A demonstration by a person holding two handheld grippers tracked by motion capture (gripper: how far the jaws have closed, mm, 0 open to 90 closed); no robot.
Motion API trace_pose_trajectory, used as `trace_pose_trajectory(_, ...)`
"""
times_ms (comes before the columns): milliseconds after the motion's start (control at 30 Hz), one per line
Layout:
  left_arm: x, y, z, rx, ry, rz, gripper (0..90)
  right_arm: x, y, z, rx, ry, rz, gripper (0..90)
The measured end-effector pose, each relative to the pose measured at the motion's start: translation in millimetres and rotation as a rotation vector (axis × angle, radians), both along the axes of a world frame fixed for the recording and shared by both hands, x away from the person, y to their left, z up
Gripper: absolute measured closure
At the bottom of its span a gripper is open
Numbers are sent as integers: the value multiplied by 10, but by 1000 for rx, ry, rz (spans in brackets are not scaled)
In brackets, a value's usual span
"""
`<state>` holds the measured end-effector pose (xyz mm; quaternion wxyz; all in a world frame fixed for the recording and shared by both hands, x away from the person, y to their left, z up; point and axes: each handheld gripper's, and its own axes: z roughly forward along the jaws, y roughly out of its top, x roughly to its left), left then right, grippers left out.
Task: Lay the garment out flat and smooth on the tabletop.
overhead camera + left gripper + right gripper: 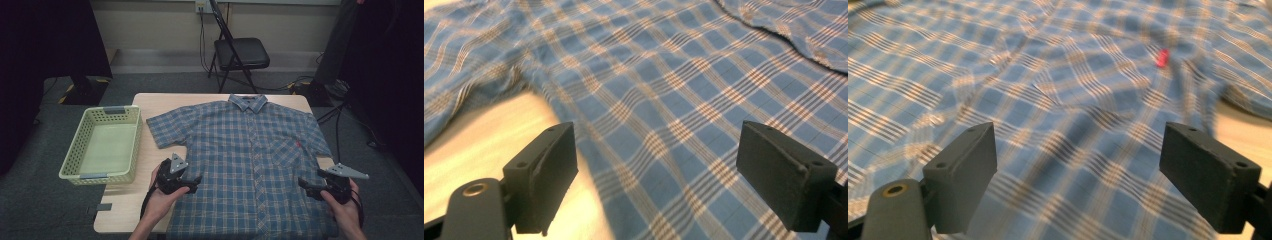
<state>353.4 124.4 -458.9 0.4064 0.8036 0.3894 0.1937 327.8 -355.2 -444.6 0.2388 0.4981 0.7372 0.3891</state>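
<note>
One plaid shirt (250, 160) is spread on one table (155, 102). One green basket (80, 145) is set at the left. One folding chair (240, 52) is seen far back. Two grippers are counted, the left gripper (192, 182) and the right gripper (306, 186).

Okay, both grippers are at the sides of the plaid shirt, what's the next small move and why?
Probably bring each gripper in and down to pinch a side edge of the shirt. The shirt lies flat, face up, on the table, and both the left gripper and the right gripper are open beside its side edges with nothing between the jaws.

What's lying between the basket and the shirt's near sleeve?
Nothing: in the high view, bare table separates the green basket from the plaid shirt sleeve.
</note>
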Motion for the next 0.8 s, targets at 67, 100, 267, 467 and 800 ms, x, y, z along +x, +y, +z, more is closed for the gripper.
trace_pose_trajectory(67,-43,38,-43,-8,5,11,161,-47,-63,-27,-5,-2,-19,149)
trace_pose_trajectory(100,-66,56,-69,-13,7,19,161,-68,-95,-43,-2,1,-24,149)
trace_pose_trajectory(267,-126,105,-199,23,26,22,160,-121,-192,-171,7,22,-33,177)
trace_pose_trajectory(467,-121,77,-332,66,81,-3,161,-37,-180,-414,-50,74,-54,164)
trace_pose_trajectory(800,-152,88,-435,56,77,-6,149,38,-109,-537,-98,103,-52,115)
